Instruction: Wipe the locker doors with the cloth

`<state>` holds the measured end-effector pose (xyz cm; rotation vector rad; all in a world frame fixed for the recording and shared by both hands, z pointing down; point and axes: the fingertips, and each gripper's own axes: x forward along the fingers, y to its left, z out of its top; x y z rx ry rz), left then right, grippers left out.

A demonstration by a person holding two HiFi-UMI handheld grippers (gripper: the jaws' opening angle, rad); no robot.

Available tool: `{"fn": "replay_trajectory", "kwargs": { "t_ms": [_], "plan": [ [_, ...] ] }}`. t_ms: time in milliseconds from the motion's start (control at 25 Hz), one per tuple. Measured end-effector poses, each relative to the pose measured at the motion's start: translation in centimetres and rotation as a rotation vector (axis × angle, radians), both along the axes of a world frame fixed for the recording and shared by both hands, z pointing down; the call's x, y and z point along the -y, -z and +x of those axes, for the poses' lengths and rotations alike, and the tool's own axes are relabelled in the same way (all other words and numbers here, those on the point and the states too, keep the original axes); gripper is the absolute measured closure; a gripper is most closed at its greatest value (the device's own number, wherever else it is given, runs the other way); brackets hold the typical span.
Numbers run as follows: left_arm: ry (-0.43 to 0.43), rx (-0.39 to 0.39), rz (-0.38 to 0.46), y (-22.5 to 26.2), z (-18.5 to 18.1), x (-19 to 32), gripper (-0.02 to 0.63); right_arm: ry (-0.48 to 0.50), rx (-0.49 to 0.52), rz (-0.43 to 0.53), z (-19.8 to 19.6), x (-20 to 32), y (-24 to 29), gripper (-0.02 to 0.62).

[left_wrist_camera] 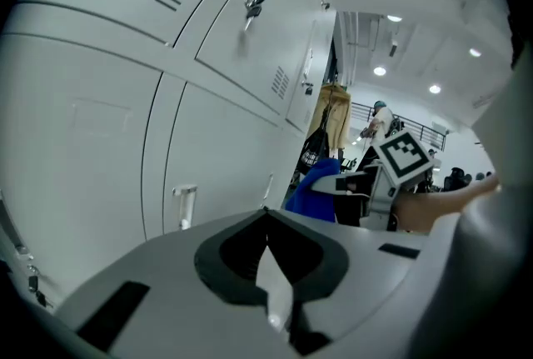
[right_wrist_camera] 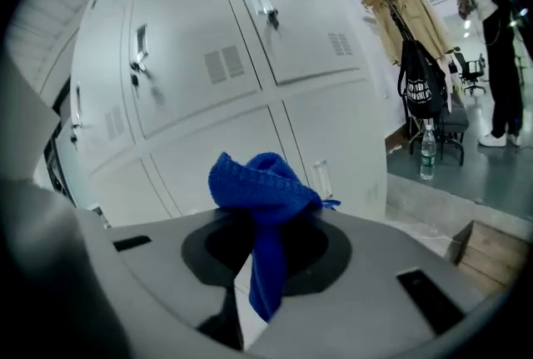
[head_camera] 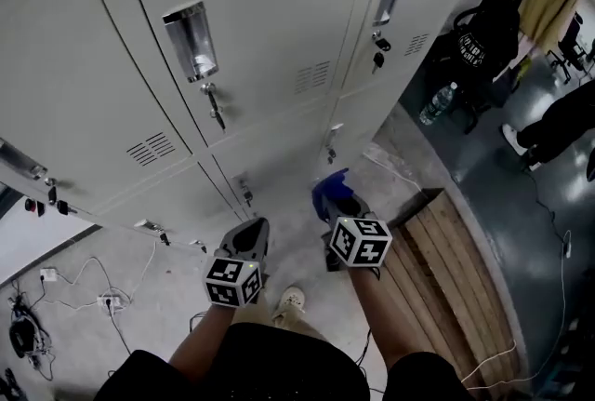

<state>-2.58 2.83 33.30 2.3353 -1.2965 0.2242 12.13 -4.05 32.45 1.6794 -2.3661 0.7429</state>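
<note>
Pale grey locker doors [head_camera: 251, 27] rise in front of me, also filling the left gripper view [left_wrist_camera: 100, 124] and the right gripper view [right_wrist_camera: 216, 57]. My right gripper [head_camera: 333, 196] is shut on a bunched blue cloth [right_wrist_camera: 260, 192], held a short way off the lower doors; the cloth [head_camera: 327, 190] sticks out past its tips. My left gripper [head_camera: 249, 234] hangs beside it, shut and holding nothing, its tip [left_wrist_camera: 266, 211] aimed along the lower lockers. From the left gripper view the cloth [left_wrist_camera: 315, 192] and the right gripper's marker cube [left_wrist_camera: 404, 156] show to the right.
Metal handles [head_camera: 191, 41] and keys [head_camera: 216, 109] stick out of the doors. A wooden pallet [head_camera: 456, 269] lies on the floor at right. A chair with a black bag [head_camera: 479, 41], a water bottle [head_camera: 437, 103] and a standing person [head_camera: 558, 125] are at the right. Cables [head_camera: 102, 297] trail at bottom left.
</note>
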Motion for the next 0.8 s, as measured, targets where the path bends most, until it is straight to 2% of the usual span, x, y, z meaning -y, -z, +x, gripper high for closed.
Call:
{"fn": "replay_trajectory", "kwargs": {
  "t_ms": [80, 160, 280, 360, 480, 600, 800],
  "plan": [
    [-0.010, -0.029, 0.052, 2.9, 0.7, 0.2, 0.597, 0.025, 0.048, 0.099, -0.6, -1.7, 5.0, 0.518],
    [-0.008, -0.023, 0.093, 5.6, 1.0, 0.2, 0.597, 0.043, 0.060, 0.197, -1.3, -3.5, 9.4, 0.518],
    [-0.004, -0.012, 0.142, 9.0, 1.3, -0.4, 0.597, 0.058, 0.074, 0.293, -2.4, -6.5, 14.0, 0.518],
    [-0.001, -0.017, 0.166, 10.7, 1.4, -0.9, 0.597, 0.063, 0.064, 0.345, -3.2, -8.4, 16.0, 0.518],
    [-0.007, -0.031, 0.214, 13.1, 1.6, -2.1, 0.597, 0.056, -0.012, 0.435, -4.4, -10.9, 17.6, 0.518],
    [-0.011, -0.038, 0.255, 14.6, 2.2, -3.4, 0.597, 0.075, -0.100, 0.454, -5.5, -12.7, 17.3, 0.518],
    [-0.007, -0.033, 0.303, 15.3, 3.0, -5.3, 0.597, 0.054, -0.110, 0.428, -6.0, -14.2, 15.9, 0.518]
  ]
}}
